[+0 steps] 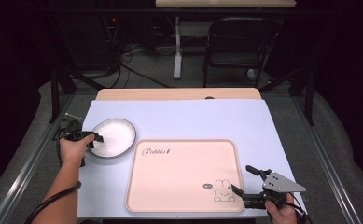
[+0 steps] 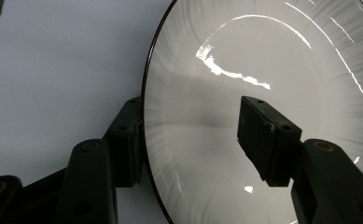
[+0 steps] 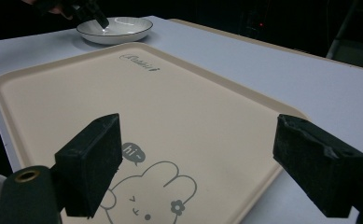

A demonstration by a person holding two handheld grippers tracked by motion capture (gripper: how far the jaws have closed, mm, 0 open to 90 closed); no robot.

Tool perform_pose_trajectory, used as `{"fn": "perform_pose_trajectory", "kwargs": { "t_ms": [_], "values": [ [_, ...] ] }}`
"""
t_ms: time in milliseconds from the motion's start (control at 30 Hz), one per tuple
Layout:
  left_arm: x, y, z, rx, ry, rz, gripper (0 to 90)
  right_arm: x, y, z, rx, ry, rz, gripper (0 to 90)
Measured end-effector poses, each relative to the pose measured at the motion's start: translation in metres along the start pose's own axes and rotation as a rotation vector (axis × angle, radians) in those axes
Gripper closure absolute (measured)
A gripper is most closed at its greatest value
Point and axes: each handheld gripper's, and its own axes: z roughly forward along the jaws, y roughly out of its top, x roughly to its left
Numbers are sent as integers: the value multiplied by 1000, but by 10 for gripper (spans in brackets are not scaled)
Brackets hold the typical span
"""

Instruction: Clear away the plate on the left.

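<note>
left gripper (image 1: 94, 138) is straddling the near-left rim of the round white dark-edged ceramic bowl (image 1: 116, 135), one jaw inside, one outside, not clamped. bowl is sitting on the pale blue table (image 1: 193, 119), just left of the beige rectangular plastic tray (image 1: 179, 172). right gripper (image 1: 242, 179) is hovering with jaws spread wide at the tray's near-right corner, by the printed rabbit (image 1: 224, 191).

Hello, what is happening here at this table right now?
A person holds a gripper in each hand. The left gripper straddles the near rim of a white bowl, one jaw inside, one outside, not yet closed. The right gripper hangs open over the corner of a pink tray with a rabbit drawing. The tray holds nothing.
</note>
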Motion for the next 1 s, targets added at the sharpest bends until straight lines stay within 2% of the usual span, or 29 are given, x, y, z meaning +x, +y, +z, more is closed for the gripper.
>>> {"fn": "perform_pose_trajectory", "kwargs": {
  "t_ms": [233, 400, 767, 1000],
  "values": [
    [2, 0, 0, -5, -13, -11, 457, 0, 0, 0, 2, 1, 1, 148],
    [5, -1, -1, -9, -11, -23, 516, 0, 0, 0, 3, 2, 1, 148],
    [4, 0, -1, -1, 33, -26, 612, 0, 0, 0, 2, 2, 0, 148],
    [1, 1, 0, 4, 62, -18, 634, 0, 0, 0, 2, 4, -1, 148]
  ]
}}
